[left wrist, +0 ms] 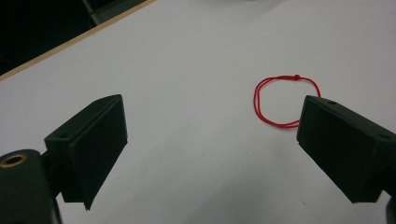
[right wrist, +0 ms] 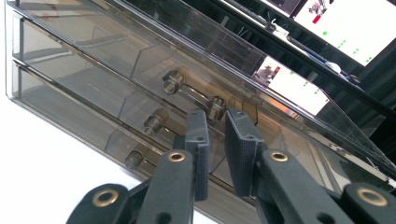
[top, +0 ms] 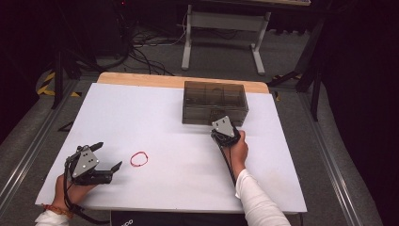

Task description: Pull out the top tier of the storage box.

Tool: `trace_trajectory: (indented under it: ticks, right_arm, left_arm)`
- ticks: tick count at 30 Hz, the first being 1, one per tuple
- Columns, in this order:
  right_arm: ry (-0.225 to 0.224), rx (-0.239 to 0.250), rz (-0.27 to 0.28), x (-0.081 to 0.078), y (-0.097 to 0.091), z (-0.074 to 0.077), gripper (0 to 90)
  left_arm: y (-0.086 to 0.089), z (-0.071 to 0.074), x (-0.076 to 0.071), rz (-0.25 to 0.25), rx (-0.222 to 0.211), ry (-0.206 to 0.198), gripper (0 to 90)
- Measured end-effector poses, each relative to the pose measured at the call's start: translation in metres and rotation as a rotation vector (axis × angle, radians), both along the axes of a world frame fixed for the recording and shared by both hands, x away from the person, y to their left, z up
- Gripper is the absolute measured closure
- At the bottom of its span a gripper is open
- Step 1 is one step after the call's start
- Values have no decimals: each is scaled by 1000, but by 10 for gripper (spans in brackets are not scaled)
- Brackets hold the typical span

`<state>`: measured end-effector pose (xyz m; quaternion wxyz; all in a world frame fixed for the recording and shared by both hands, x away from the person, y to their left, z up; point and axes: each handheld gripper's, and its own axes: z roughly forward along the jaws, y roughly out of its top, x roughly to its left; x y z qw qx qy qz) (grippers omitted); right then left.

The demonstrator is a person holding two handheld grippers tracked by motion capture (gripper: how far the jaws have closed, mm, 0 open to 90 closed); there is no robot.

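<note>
A smoky clear drawer box (top: 214, 101) stands at the back of the white table (top: 164, 122). My right gripper (top: 219, 124) reaches its front. In the right gripper view the box (right wrist: 93, 51) shows three stacked drawers with bar handles. The right gripper (right wrist: 216, 117) has its jaws drawn narrow around the right end of the top handle (right wrist: 194, 95). A red loop of string (top: 132, 160) lies flat on the table at front left. My left gripper (top: 109, 155) rests beside it, open and holding nothing. In the left gripper view the string (left wrist: 285, 77) lies past the right jaw of my left gripper (left wrist: 212, 112).
The table's wooden back edge (top: 141, 79) runs behind the box. Cables and a white table frame (top: 221, 28) are on the floor beyond. Metal rails (top: 28, 150) run along both sides of the table.
</note>
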<state>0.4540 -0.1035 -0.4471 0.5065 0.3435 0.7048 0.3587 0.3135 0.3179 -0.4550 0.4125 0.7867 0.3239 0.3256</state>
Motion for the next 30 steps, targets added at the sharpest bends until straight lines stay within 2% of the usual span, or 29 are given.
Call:
trace_trajectory:
  ticks: [20, 30]
  right_arm:
    - [8, -3, 4, -8, -1, 1, 809]
    - [26, 12, 22, -11, -4, 3, 802]
  left_arm:
    - [2, 1, -1, 5, -3, -3, 95]
    - [3, 2, -2, 6, 3, -7, 95]
